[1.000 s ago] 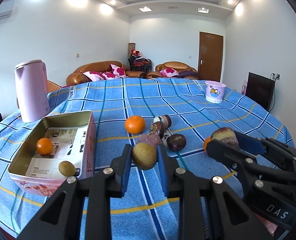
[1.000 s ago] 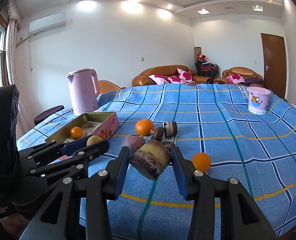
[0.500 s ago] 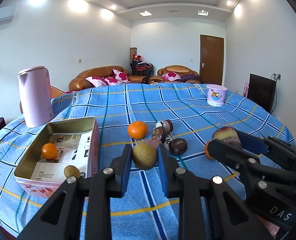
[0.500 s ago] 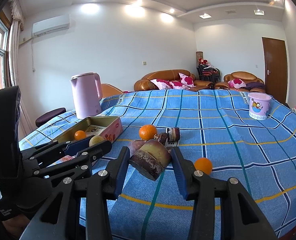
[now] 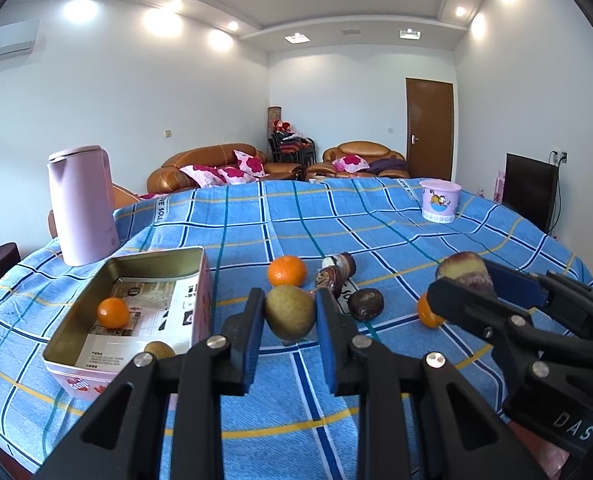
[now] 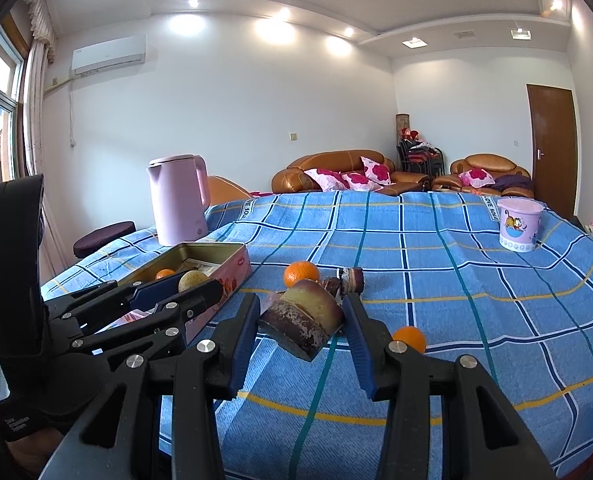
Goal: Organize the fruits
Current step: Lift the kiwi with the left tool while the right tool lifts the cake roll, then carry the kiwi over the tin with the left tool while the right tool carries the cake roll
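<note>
My left gripper (image 5: pixel 289 300) is shut on a round yellow-green fruit (image 5: pixel 290 318), held just above the blue checked cloth and to the right of the open tin box (image 5: pixel 202 276). A small orange (image 5: pixel 113 313) and another yellow-green fruit (image 5: pixel 159 349) lie in the tin. My right gripper (image 6: pixel 301 304) is shut on a chunk of purple-skinned sugarcane (image 6: pixel 302 322). On the cloth beyond lie an orange (image 6: pixel 301 274), short cane pieces (image 6: pixel 348 280), a dark fruit (image 5: pixel 366 304) and a small orange (image 6: pixel 409 338).
A pink kettle (image 5: pixel 82 204) stands behind the tin at the table's far left. A pink cartoon cup (image 5: pixel 439 202) sits far right. The round table's edge curves close under both grippers. Sofas and a door lie beyond.
The left wrist view has tipped up a little, so the table sits lower in the picture. Both grips and the fruit on the cloth are as before.
</note>
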